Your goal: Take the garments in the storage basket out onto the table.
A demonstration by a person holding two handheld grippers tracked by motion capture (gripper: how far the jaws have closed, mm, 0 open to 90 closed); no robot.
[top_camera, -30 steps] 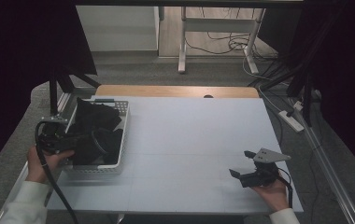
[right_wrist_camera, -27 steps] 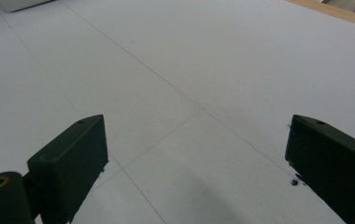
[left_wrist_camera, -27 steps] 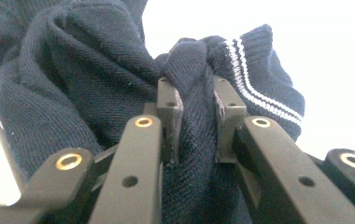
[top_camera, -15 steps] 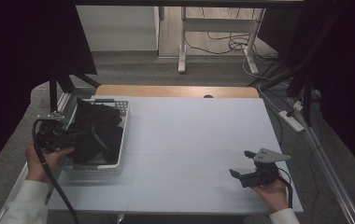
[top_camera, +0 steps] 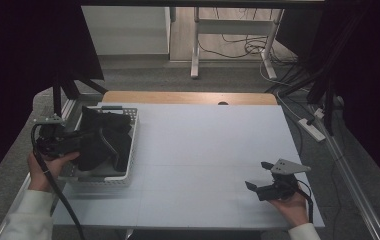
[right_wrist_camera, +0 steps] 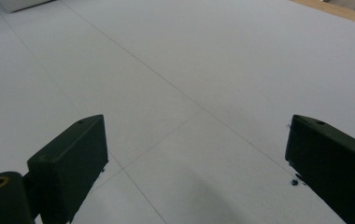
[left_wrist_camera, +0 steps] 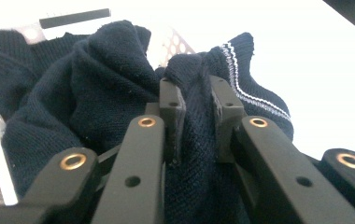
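- Sweater: one, navy knit with a white-striped edge, bunched in one white basket at the counter's left.
- Left tongs pinch a fold.
- Right tongs gape, empty.

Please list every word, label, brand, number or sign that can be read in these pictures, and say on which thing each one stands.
There is no readable text in these pictures.
The dark knitted garment, pinched by the left gripper over the white basket, carries white trim stripes but no letters.
The dark strip on the basket's rim is blank.
The table and the right gripper carry no marks.
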